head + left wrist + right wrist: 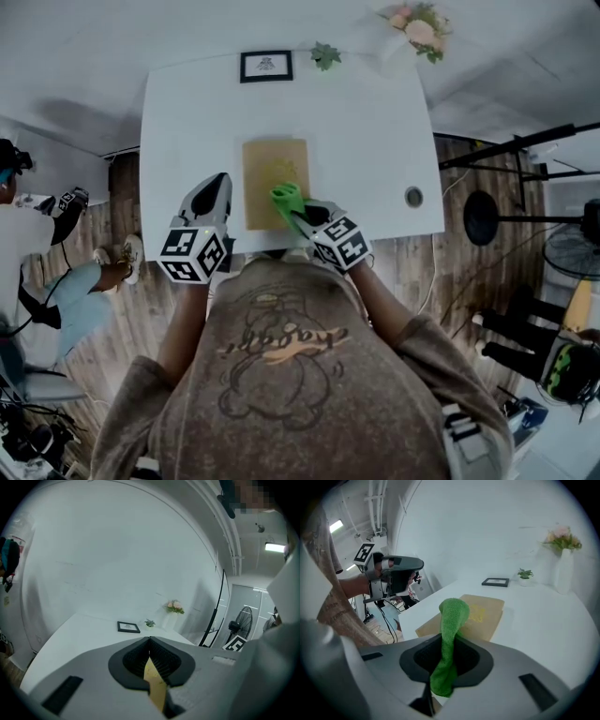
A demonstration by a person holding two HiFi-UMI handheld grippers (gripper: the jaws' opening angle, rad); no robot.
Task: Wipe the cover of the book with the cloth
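A tan book (267, 164) lies flat on the white table (366, 122), close to its near edge. My right gripper (300, 213) is shut on a green cloth (286, 197), whose bunched free end stands out of the jaws over the book's near right part. The right gripper view shows the cloth (452, 616) rising from the right gripper (449, 644) in front of the book (483, 613). My left gripper (218, 183) hovers just left of the book, shut and holding nothing. Its tips (150, 641) meet, with a tan sliver of the book showing behind them.
At the table's far edge stand a black picture frame (266, 66), a small green plant (325, 54) and a vase of flowers (419, 28). A round cable hole (413, 197) sits near the right edge. A person (37, 244) is at the left; a fan (572, 248) stands at the right.
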